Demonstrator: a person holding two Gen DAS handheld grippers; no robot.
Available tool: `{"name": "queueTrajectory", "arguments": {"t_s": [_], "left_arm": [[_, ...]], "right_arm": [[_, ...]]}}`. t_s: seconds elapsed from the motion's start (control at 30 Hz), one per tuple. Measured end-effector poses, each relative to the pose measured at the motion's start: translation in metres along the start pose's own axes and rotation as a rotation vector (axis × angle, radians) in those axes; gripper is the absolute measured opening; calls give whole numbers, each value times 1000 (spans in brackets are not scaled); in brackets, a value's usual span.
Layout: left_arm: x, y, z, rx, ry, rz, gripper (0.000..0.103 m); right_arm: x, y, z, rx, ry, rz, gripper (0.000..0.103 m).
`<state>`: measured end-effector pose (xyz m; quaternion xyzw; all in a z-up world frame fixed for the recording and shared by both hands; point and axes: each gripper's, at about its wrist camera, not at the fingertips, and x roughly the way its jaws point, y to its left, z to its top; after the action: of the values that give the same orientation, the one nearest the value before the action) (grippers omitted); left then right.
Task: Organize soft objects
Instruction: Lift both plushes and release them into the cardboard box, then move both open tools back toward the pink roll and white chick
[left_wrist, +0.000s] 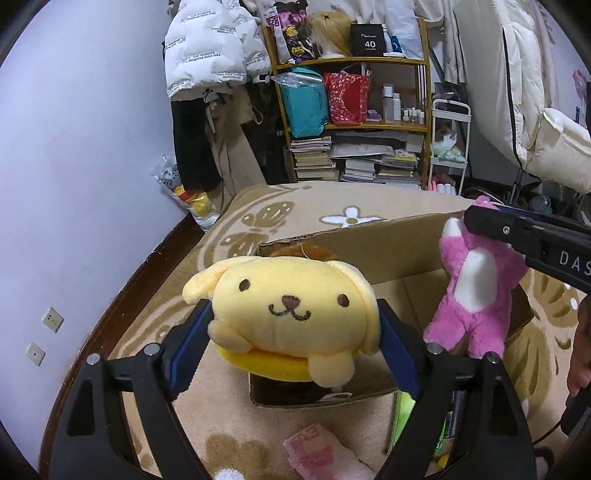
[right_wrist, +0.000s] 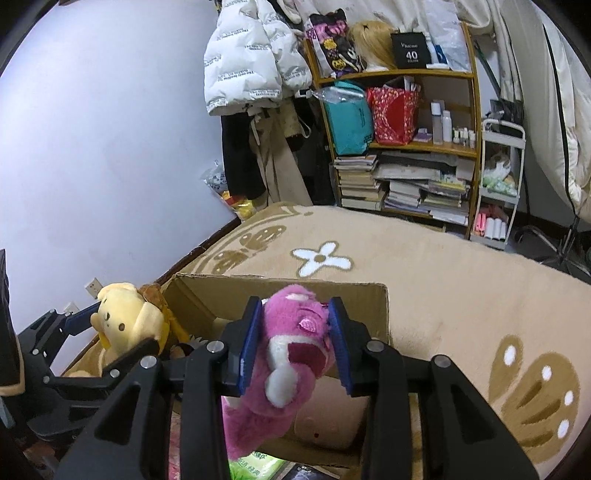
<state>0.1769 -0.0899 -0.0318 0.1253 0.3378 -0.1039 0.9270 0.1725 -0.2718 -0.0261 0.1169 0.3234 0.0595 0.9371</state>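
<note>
Holding both toys above the open brown cardboard box (right_wrist: 380, 314): left gripper (left_wrist: 295, 325) clamps the yellow plush dog (left_wrist: 291, 310); right gripper (right_wrist: 293, 341), at 3 o'clock, clamps the pink plush bear (right_wrist: 291, 347). Neither is yet deposited.

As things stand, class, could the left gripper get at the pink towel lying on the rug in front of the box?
Probably not: the left gripper has its jaws shut on the yellow dog plush, so it would need to release that before taking the pink towel.

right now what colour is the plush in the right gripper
Pink with white patches: the pink plush shows best in the left wrist view.
</note>
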Motion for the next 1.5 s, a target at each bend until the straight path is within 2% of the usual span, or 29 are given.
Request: {"name": "queueTrajectory", "arguments": {"t_s": [0.13, 0.23, 0.3, 0.4, 0.57, 1.13, 1.5], "left_arm": [[4, 1, 0, -28, 21, -17, 89], [4, 5, -1, -39, 25, -9, 90], [1, 8, -1, -38, 20, 13, 94], [-5, 11, 0, -50, 3, 25, 100], [-21, 18, 1, -71, -16, 42, 101], [-70, 32, -32, -118, 68, 77, 101], [-84, 30, -64, -135, 131, 78, 101]], "right_arm": [[4, -5, 0, 12, 42, 6, 43], [0, -6, -2, 12, 43, 3, 58], [-5, -8, -3, 25, 33, 1, 71], [-11, -11, -6, 52, 40, 13, 83], [-25, -7, -12, 54, 38, 16, 91], [-77, 7, -52, 66, 39, 8, 91], [-87, 22, -87, 40, 78, -9, 91]]}}
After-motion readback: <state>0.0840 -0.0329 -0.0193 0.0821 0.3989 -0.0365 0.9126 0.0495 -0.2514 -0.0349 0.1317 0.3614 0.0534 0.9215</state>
